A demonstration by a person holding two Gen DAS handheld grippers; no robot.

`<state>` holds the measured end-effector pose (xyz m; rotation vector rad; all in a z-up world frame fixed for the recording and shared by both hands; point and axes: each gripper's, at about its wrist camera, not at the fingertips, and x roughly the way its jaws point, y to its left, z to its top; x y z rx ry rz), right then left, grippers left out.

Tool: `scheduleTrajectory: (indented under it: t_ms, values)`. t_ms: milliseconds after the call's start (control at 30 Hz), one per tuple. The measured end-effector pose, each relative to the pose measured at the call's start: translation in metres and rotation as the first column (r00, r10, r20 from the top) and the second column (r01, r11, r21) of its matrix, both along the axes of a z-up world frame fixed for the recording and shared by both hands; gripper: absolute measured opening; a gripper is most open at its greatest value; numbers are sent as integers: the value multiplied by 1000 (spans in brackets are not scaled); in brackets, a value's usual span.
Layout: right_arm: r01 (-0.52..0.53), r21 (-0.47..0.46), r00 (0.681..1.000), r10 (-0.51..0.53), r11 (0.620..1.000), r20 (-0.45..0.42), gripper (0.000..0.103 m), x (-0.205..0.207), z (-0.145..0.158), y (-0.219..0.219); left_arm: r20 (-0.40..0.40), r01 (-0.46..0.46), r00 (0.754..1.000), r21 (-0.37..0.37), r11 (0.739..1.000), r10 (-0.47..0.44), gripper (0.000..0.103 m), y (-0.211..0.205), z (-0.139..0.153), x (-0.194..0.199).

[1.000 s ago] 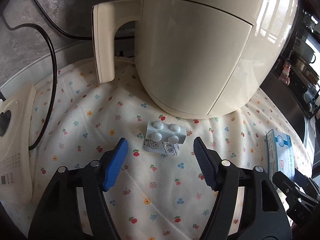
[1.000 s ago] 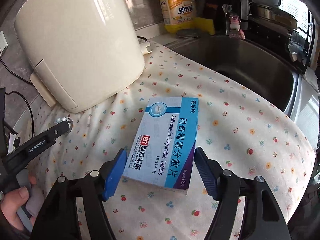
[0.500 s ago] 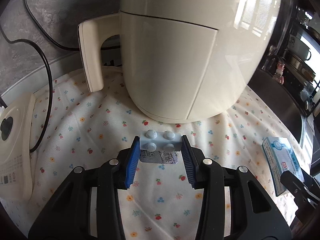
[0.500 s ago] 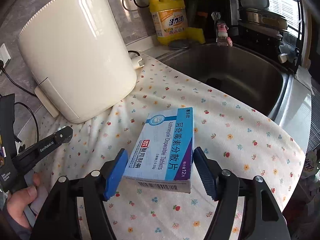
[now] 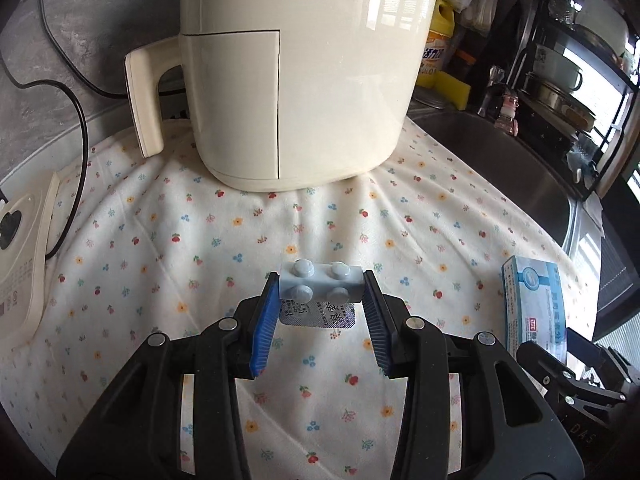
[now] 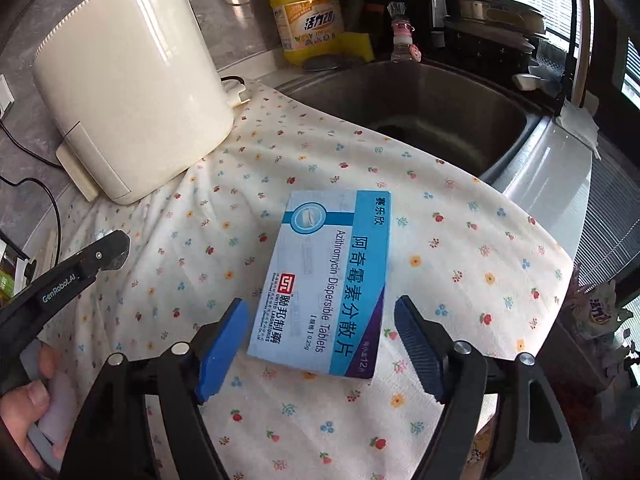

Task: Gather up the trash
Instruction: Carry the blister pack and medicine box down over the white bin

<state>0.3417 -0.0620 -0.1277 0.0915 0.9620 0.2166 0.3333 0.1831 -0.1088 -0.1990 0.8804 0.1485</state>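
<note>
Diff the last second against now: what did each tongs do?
The left tongs went from open around the blister pack to shut on it, and lifted it away from the cream appliance. The right tongs stayed open around the medicine box, which still lies on the floral cloth.

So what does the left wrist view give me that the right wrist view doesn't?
Only the left wrist view shows the blister pack, clamped between the left gripper fingers and lifted off the cloth, plus the white power strip.

Only the right wrist view shows the right gripper fingers open on either side of the medicine box, not touching it, and the person's hand.

Both show the cream appliance, floral cloth, sink, yellow detergent bottle and the box.
</note>
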Motion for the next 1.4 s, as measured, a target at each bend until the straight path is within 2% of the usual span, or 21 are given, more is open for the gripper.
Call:
scheduleTrajectory:
  t_ms: [167, 200, 267, 467, 867, 1400]
  values:
    - [-31, -48, 999, 31, 998, 7, 82, 4, -3, 17, -7, -14, 1000, -20, 1000, 14, 41, 5, -5, 1]
    - [-36, -64, 999, 37, 997, 6, 79, 5, -4, 21, -5, -14, 1000, -22, 1000, 14, 41, 5, -5, 1]
    - [-53, -94, 999, 52, 994, -11, 65, 9, -8, 28, -1, -10, 1000, -23, 1000, 10, 41, 3, -3, 4]
    - [-29, -43, 1000, 29, 999, 7, 64, 9, 5, 12, 22, 16, 1000, -17, 1000, -16, 41, -16, 3, 12]
    - [95, 27, 994, -96, 995, 53, 64, -13, 25, -80, 40, 162, 986, 0, 987, -162, 41, -111, 14, 9]
    - [203, 23, 978, -204, 979, 49, 64, -87, 15, -205, 31, 281, 959, -15, 959, -281, 41, -237, 2, -49]
